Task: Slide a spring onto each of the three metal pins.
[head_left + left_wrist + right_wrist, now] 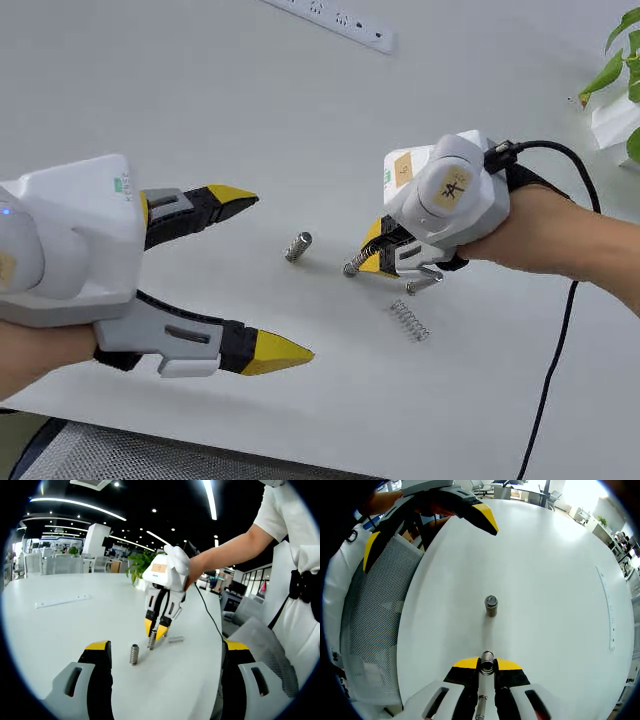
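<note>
On the matte white counter (200, 80), one stubby steel pin (298, 245) stands upright, already wearing its ribbed coil. The right gripper (487, 665) has its fingers pinched on a second pin (353, 265), apparently coiled too. Just beside it lie a bare pin (425, 283) and a thin, wiry loose spring (410, 320), seemingly not yet joined. The left gripper (283, 276) hovers with fingers spread wide, holding nothing.

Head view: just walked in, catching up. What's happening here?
A person works two hand-held grippers over a white table. The right hand-held gripper is shut on a pin with a spring on it. Another sprung pin sits nearby; a bare pin and a loose spring lie by the right one. The left hand-held gripper hovers open.
</note>
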